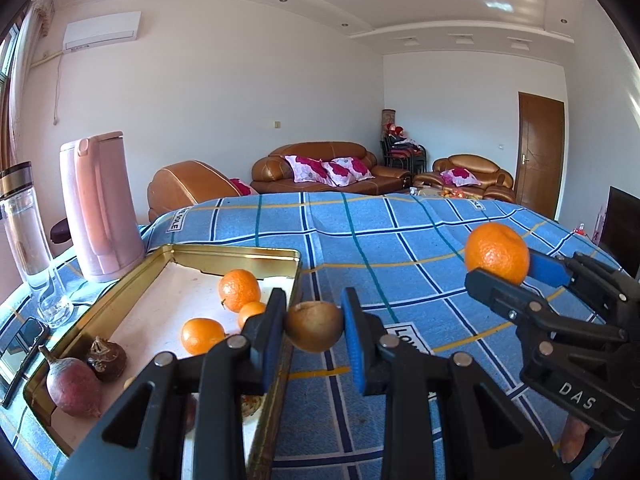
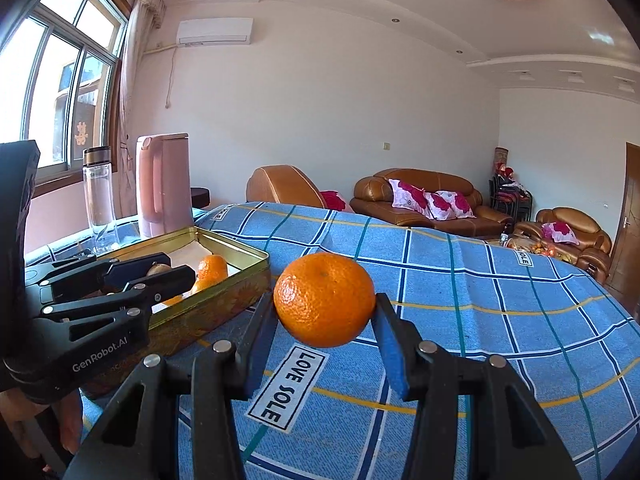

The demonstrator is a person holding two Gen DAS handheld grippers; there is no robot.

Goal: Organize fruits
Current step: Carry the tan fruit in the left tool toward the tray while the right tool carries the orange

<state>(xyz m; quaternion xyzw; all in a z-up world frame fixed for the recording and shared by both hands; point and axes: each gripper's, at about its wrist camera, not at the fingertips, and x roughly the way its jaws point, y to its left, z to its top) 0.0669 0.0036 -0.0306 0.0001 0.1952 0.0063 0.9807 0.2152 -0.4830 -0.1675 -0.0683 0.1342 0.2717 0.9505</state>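
- The left gripper (image 1: 314, 326) pinches a brown kiwi (image 1: 314, 326) between its blue pads, held right above the near rim of the gold tin tray (image 1: 240, 255).
- The right gripper (image 2: 325, 300) clamps an orange mandarin (image 2: 325, 300), lifted over the blue checked cloth (image 2: 480, 280), just right of the tray.
- Three mandarins (image 1: 239, 290) and two dark fruits lie inside the tray.

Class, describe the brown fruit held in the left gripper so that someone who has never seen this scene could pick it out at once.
Find the gold tin tray at the left of the blue checked cloth. Just above the tray's right rim, the left gripper is shut on the brown fruit. It is the only dull brown, smooth, rounded fruit held off the table; the other held fruit is a bright orange in the right gripper.
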